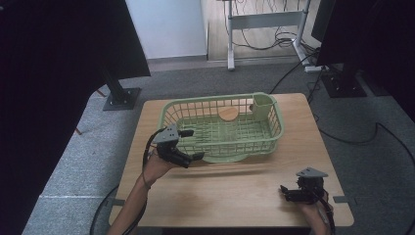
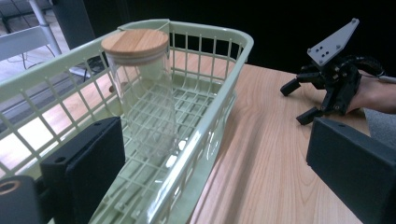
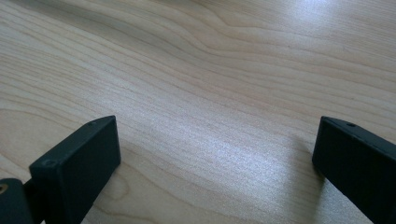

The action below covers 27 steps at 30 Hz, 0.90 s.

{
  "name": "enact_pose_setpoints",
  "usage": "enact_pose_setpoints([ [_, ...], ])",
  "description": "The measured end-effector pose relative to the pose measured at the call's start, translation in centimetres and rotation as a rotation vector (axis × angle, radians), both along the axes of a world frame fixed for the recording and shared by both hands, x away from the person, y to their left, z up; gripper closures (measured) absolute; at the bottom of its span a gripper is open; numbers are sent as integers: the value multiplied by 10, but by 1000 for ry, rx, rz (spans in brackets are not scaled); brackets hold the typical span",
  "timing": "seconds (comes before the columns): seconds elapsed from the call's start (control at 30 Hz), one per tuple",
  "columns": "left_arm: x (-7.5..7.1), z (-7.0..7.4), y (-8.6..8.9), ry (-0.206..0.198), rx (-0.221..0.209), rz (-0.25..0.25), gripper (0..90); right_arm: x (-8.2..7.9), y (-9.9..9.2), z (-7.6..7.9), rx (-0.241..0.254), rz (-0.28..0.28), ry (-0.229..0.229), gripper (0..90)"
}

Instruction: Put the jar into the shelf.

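A pale green plastic basket (image 1: 272, 138) stands on the wooden table (image 1: 230, 191). Upright inside it is a clear glass jar (image 1: 228, 114) (image 2: 144, 98) with a round wooden lid. My left gripper (image 1: 192, 145) (image 2: 217, 140) is open and straddles the basket's rim (image 2: 219, 107) at its near-left corner, one jaw inside and one outside over the table. It holds nothing. The jar stands apart from it, farther along the basket. My right gripper (image 1: 285, 194) (image 3: 217, 140) (image 2: 297, 102) is open at the front right, low over bare wood (image 3: 210, 70).
The basket has a small cup compartment (image 1: 264, 105) in its far right corner. Bare tabletop lies between the basket and the front edge. Black stands (image 1: 120, 93) and a desk frame (image 1: 264, 22) with cables are on the floor beyond the table.
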<state>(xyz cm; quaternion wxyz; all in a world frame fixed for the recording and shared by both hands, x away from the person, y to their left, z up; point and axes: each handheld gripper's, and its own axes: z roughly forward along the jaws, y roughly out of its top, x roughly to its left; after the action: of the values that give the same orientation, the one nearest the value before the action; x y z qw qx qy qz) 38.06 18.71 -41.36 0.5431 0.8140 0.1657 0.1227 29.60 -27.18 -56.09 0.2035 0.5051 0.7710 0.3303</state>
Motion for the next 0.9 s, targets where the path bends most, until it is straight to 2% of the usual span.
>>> enact_pose_setpoints([
  [0.23, -11, -14, 10, -2, 4, 9, 42, 0, 0, 0, 0, 0, 0, 2],
  [0.67, -31, -37, 23, -5, -27, 26, 42, 0, 0, 0, 0, 0, -1, 2],
  [0.9, -42, -58, 29, -2, -20, 37, 42, 0, 0, 0, 0, 0, 0, 2],
])
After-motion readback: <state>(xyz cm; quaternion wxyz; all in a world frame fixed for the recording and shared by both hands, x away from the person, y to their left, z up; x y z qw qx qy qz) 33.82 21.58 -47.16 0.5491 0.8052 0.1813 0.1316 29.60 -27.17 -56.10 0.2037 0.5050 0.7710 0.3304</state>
